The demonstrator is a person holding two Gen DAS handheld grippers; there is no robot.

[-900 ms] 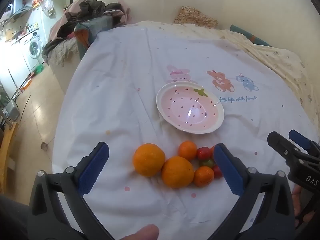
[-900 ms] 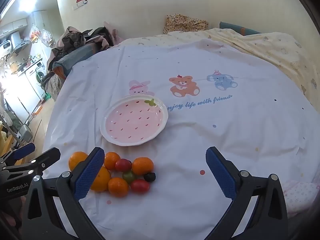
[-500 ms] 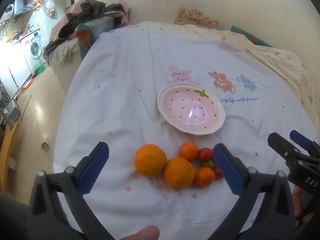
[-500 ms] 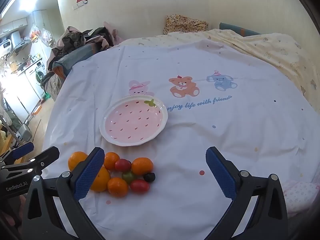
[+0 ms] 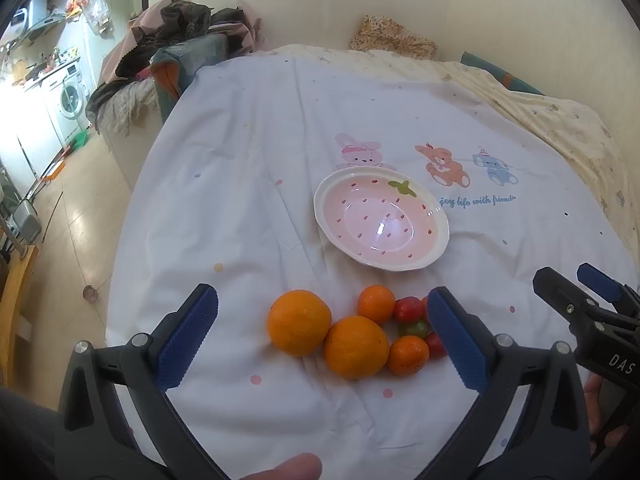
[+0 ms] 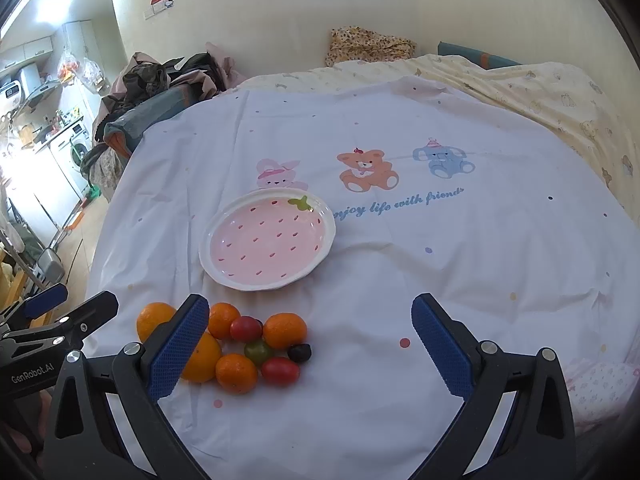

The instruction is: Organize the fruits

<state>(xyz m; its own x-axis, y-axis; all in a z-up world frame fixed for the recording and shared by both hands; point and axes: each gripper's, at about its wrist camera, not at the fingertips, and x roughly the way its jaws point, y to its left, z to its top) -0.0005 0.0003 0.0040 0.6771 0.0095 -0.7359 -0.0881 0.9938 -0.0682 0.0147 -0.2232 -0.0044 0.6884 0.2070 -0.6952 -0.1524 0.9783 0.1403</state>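
A heap of fruit lies on the white sheet near its front edge: two big oranges (image 5: 299, 322) (image 5: 355, 347), smaller mandarins (image 6: 285, 330), red, green and dark cherry tomatoes (image 6: 280, 370). Behind the heap sits an empty pink strawberry-patterned plate (image 5: 438, 236) (image 6: 326, 240). My left gripper (image 5: 322, 330) hangs open above the oranges, its blue pads apart and touching nothing. My right gripper (image 6: 310, 344) is open too, above the right side of the heap, with the mandarins and tomatoes seen between its fingers.
The sheet with cartoon animals covers a bed (image 6: 460, 264). A pile of clothes (image 5: 176, 40) lies at the back left and a floral pillow (image 6: 368, 46) by the wall. Bare floor (image 5: 72, 208) and a kitchen area lie left of the bed.
Both grippers stay open. The left wrist view has drifted slightly, so the fruit and plate sit a little lower and to the right; the right wrist view is almost unchanged.
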